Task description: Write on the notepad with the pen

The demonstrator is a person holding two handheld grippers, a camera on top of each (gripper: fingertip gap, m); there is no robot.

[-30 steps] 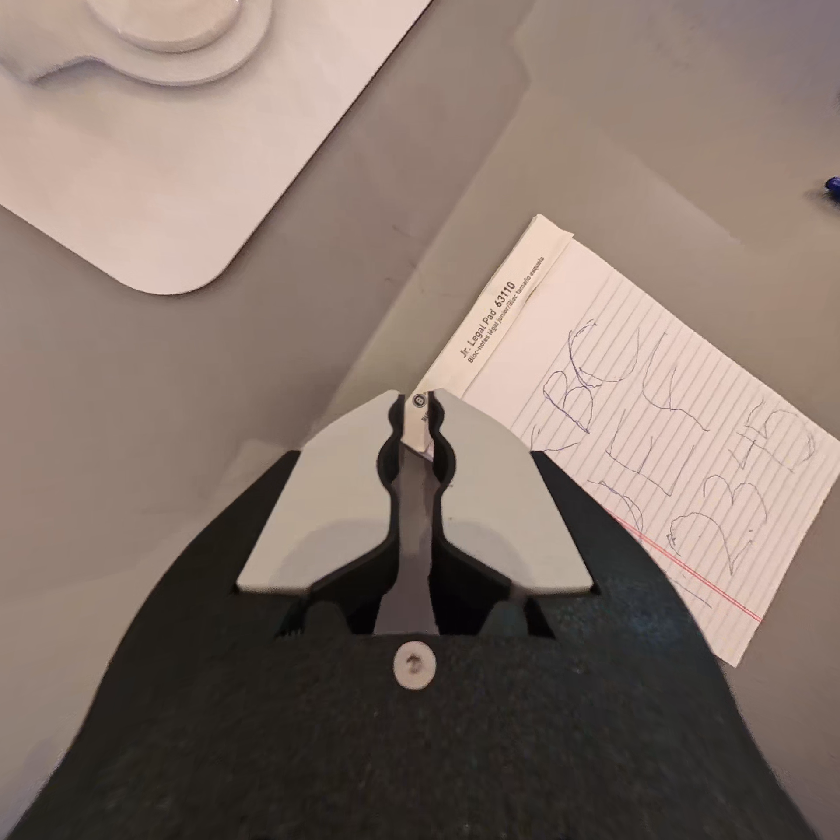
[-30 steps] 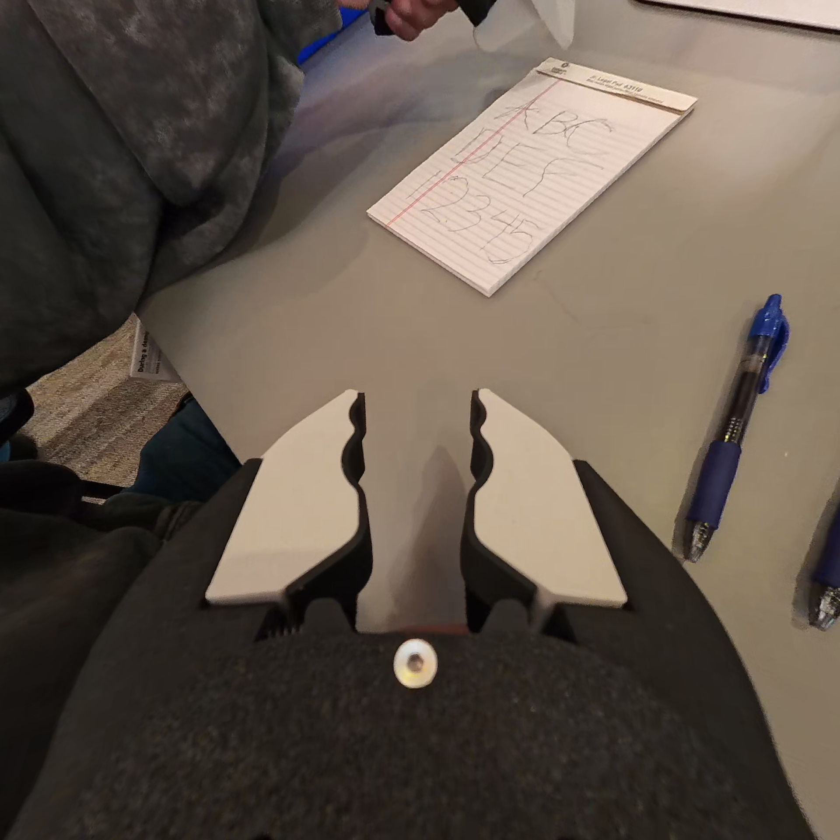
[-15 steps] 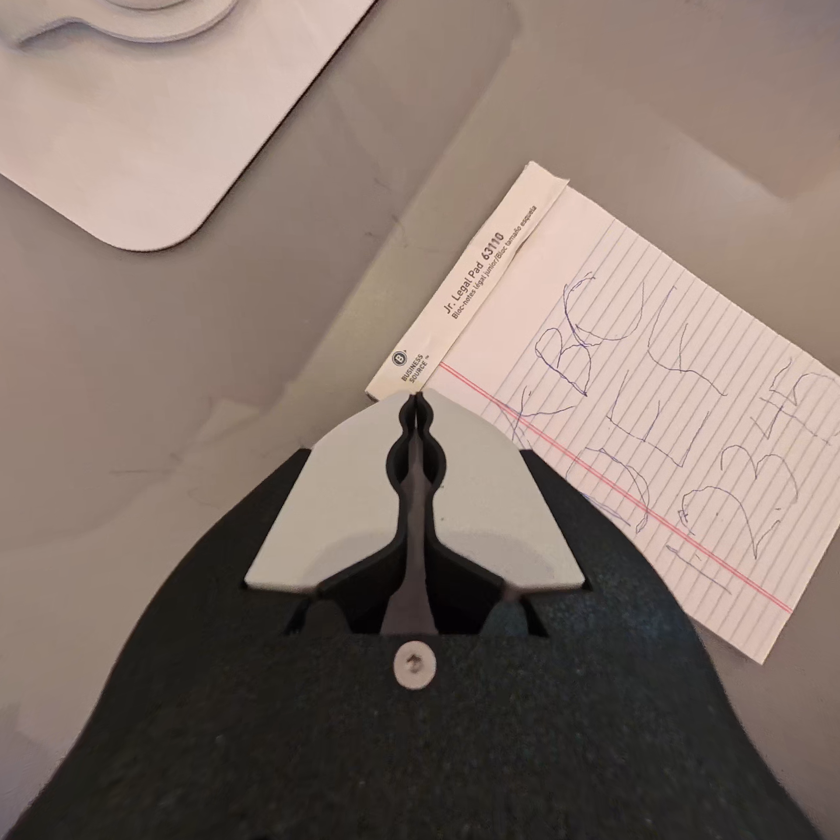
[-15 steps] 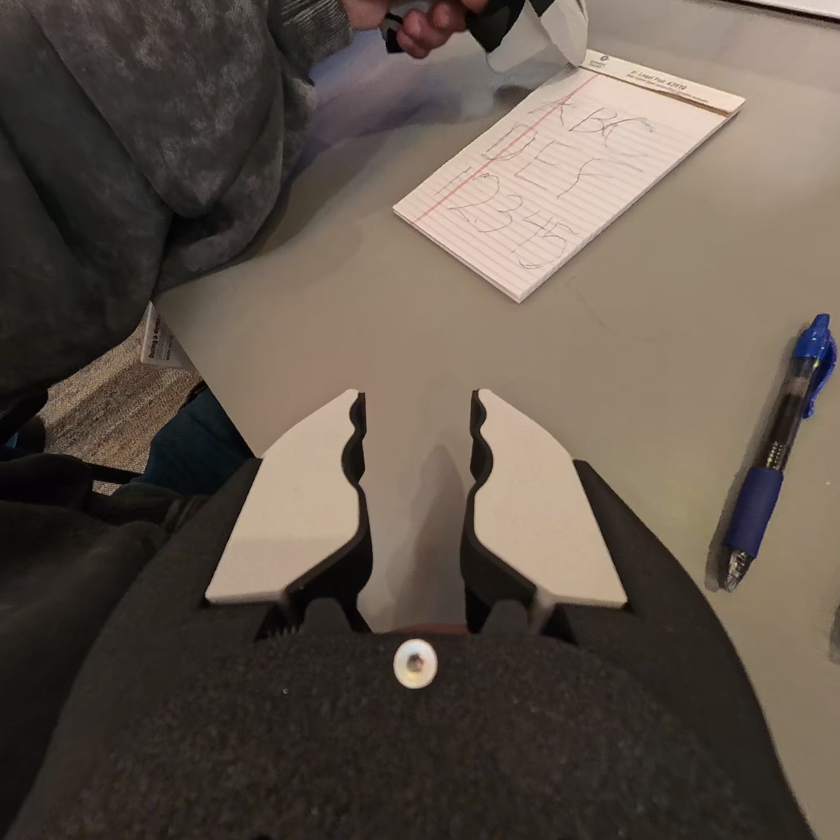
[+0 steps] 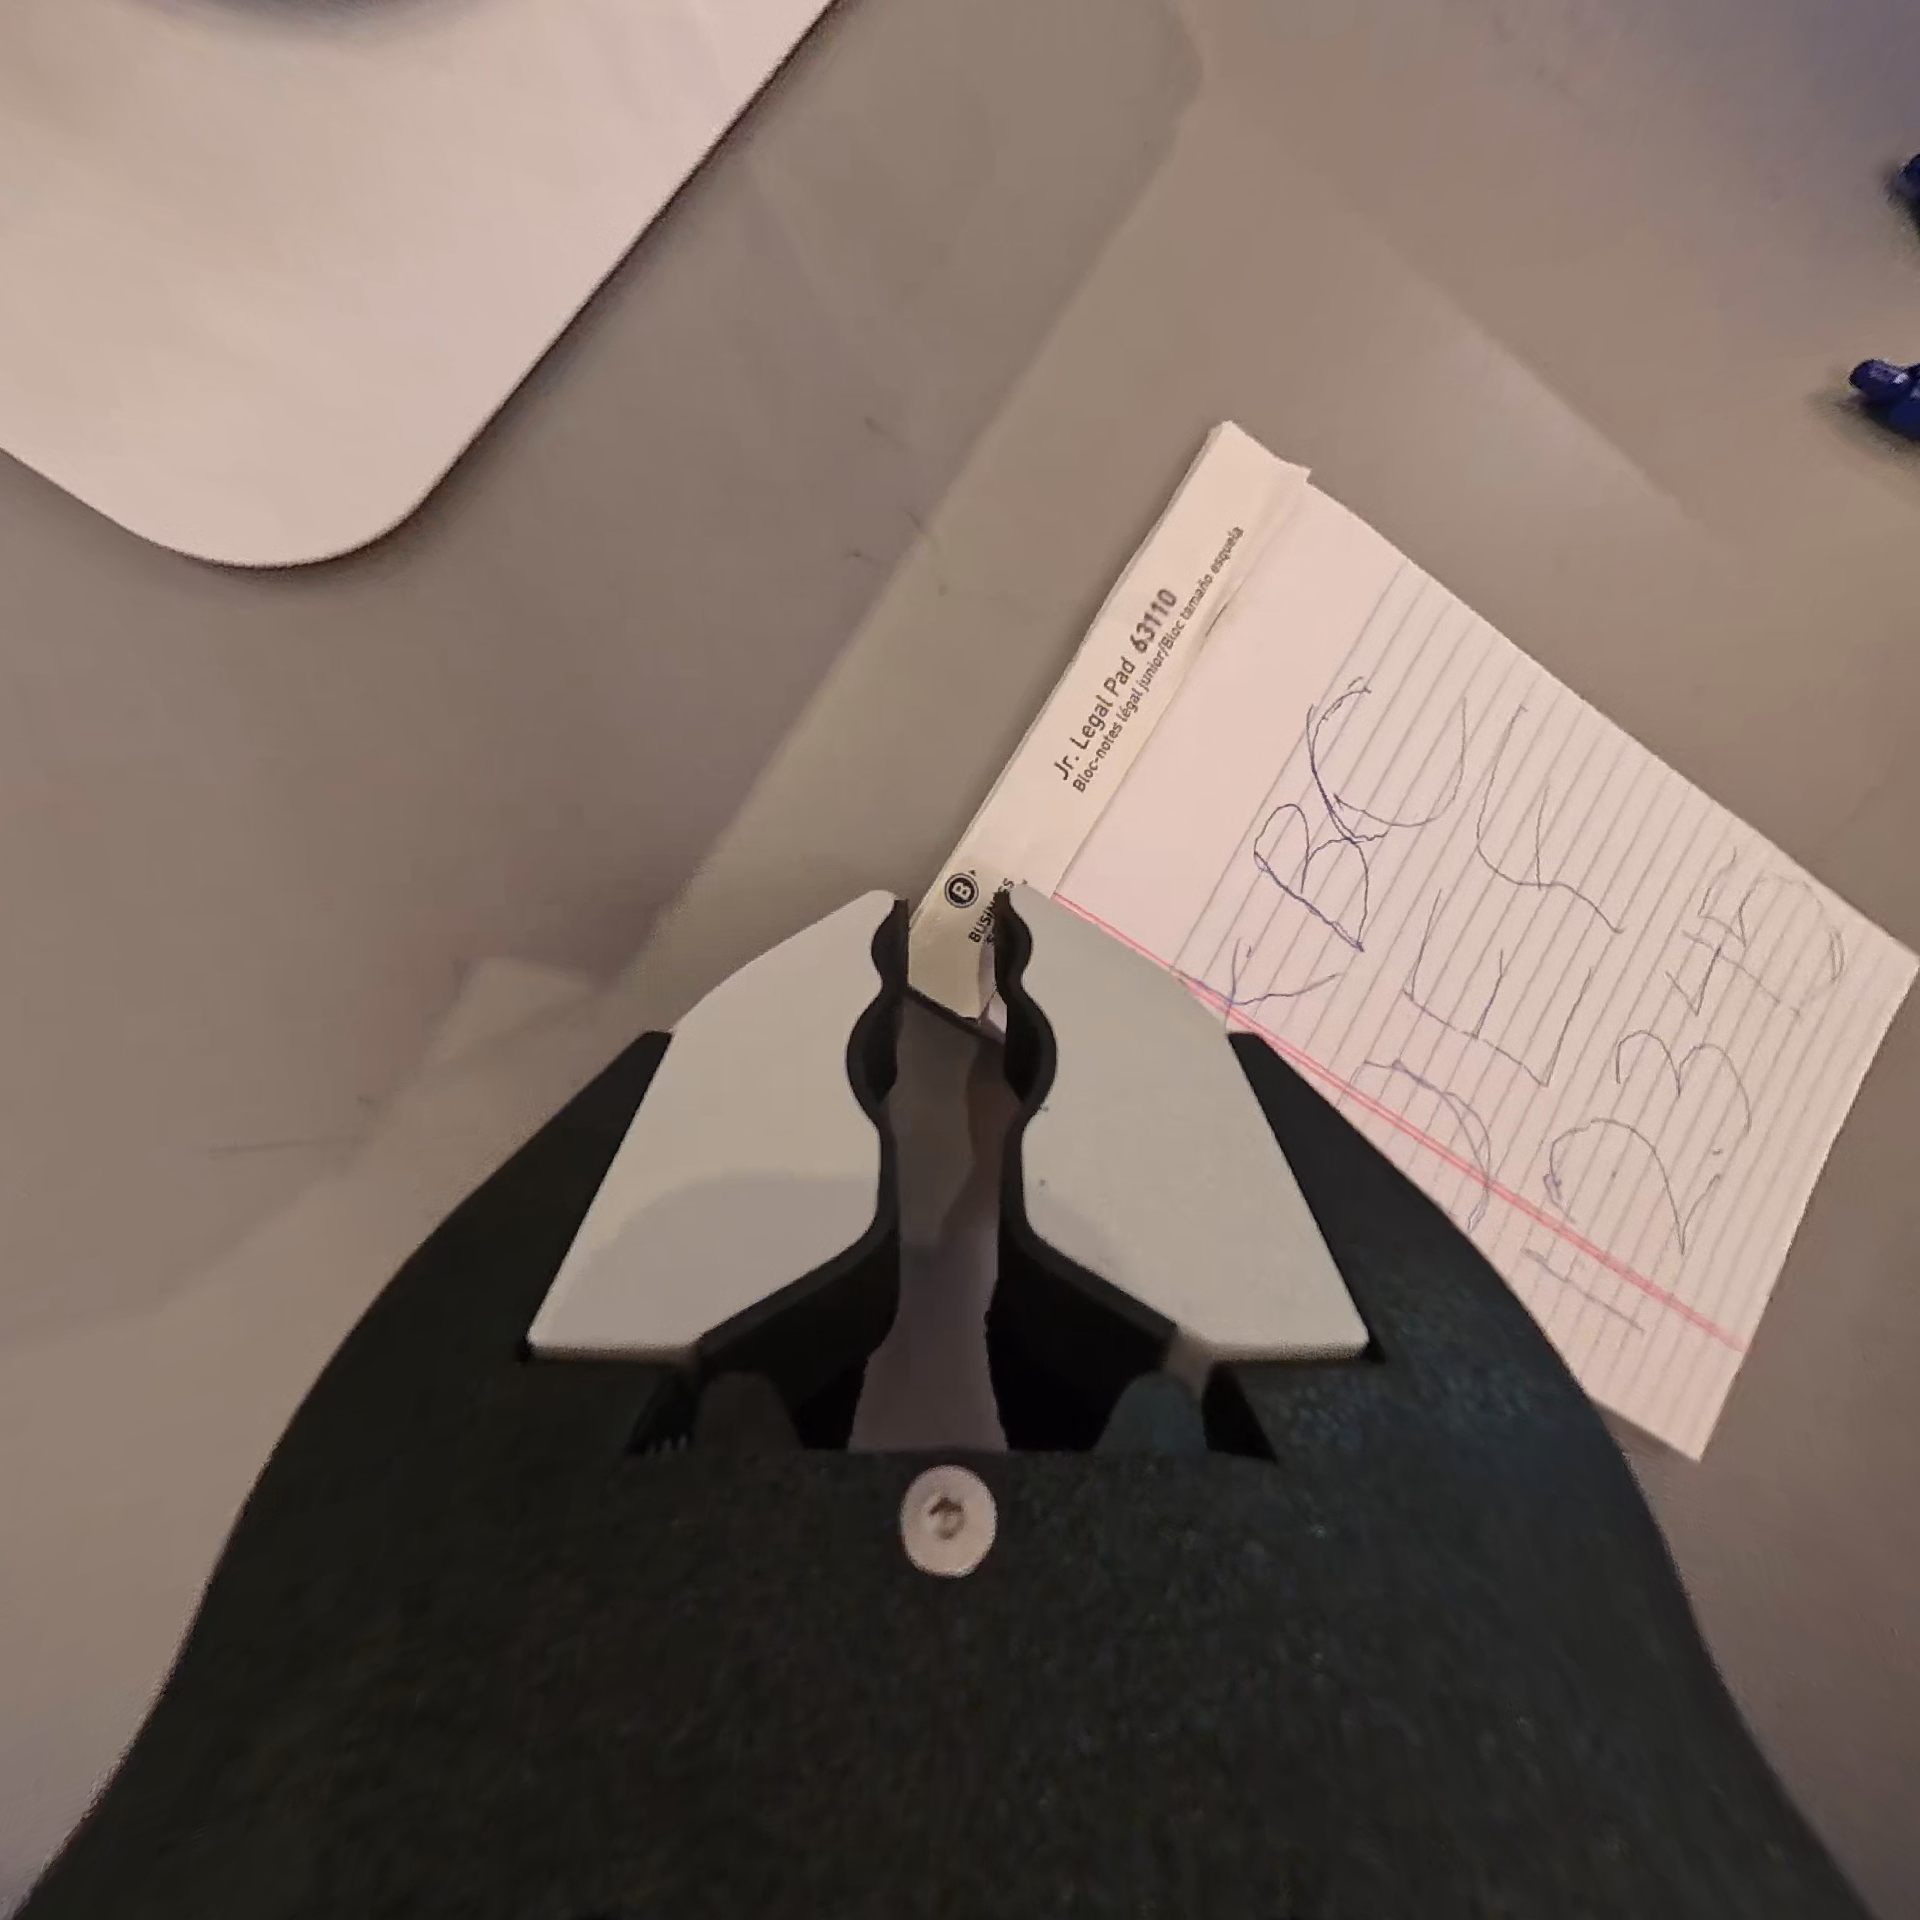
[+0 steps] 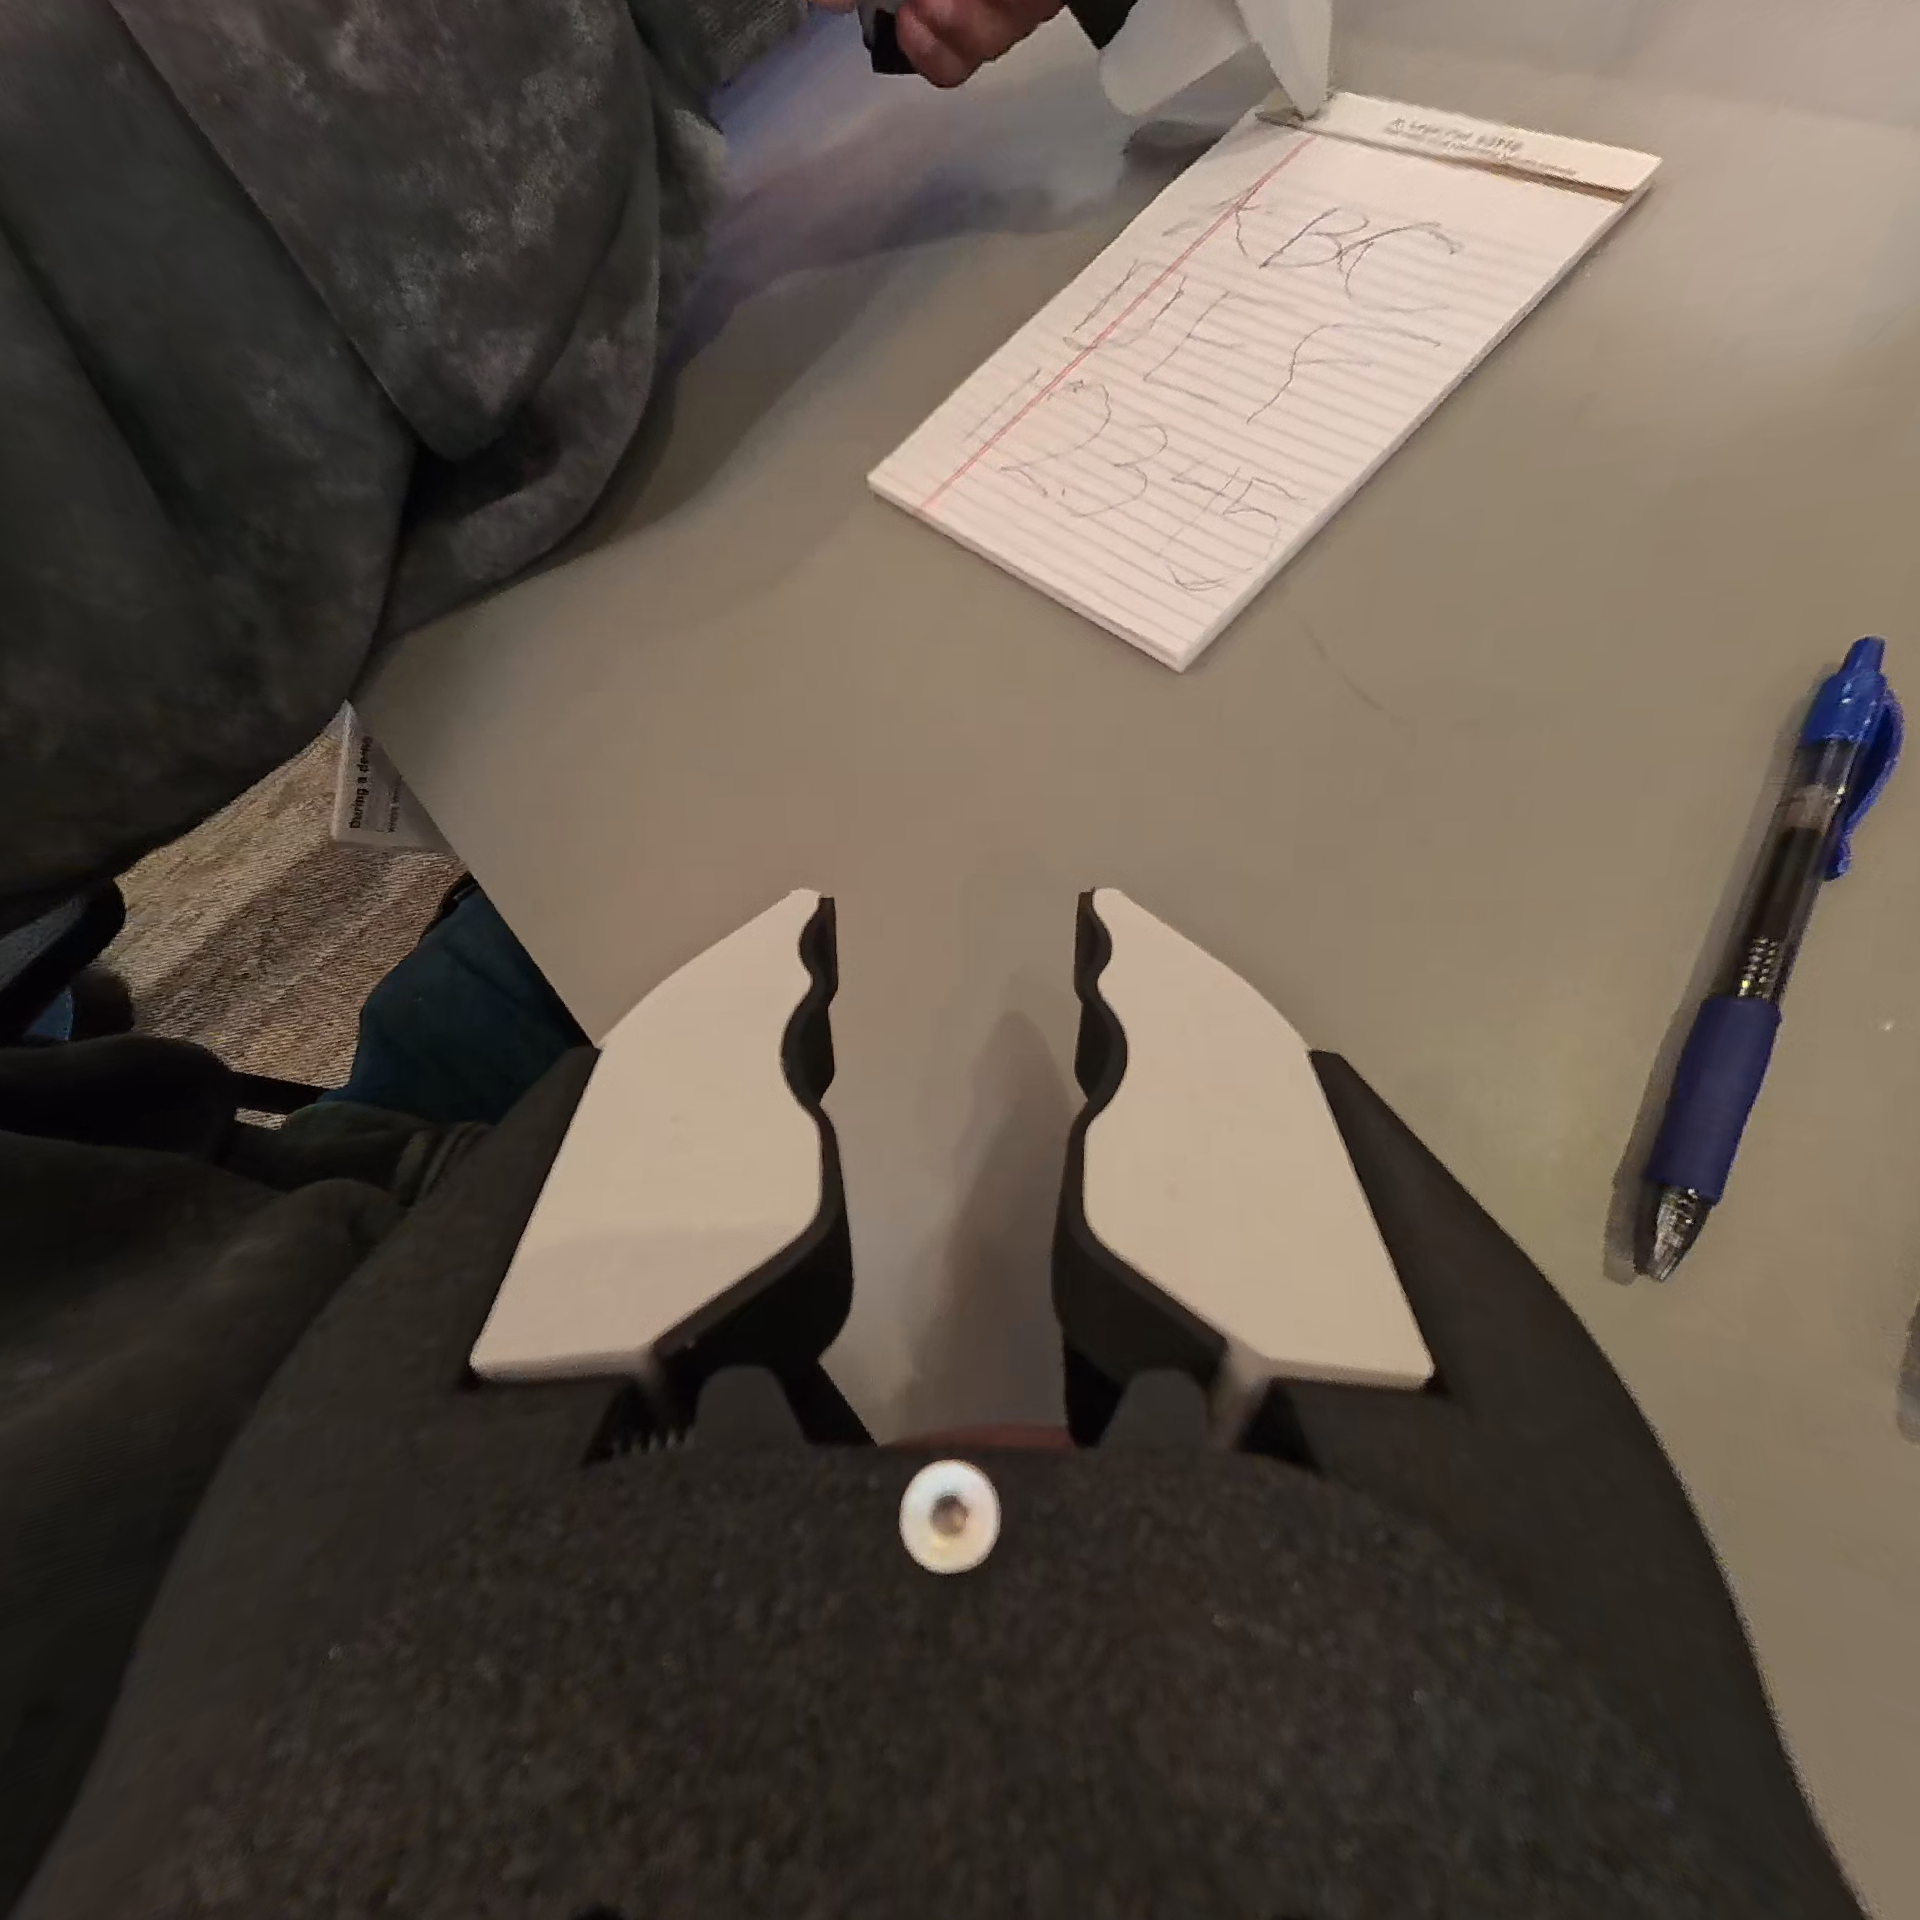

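Note:
A white lined notepad (image 5: 1455,987) with blue handwriting lies flat on the grey table (image 5: 416,831). My left gripper (image 5: 956,914) is open by a narrow gap, and the pad's bound top-left corner sits between its tips. The right wrist view shows the notepad (image 6: 1247,364) far ahead, with the left gripper's white fingers (image 6: 1283,52) touching that corner from above. My right gripper (image 6: 956,904) is open and empty, low over bare table. A blue pen (image 6: 1766,966) lies on the table to its right, tip towards me.
A white flat board with a rounded corner (image 5: 312,260) lies beyond the left gripper. A person's grey sleeve (image 6: 312,312) and hand (image 6: 956,42) fill the left. The table's edge (image 6: 468,862) runs close on the left, with carpet below. Blue pen ends (image 5: 1886,379) show at far right. One gripper's finger ends stand about 35 cm off the other's.
The left gripper shut above the pad, then reopened slightly and came down onto the pad's corner. The right gripper stayed open and shifted so the pad and pen look nearer and lower.

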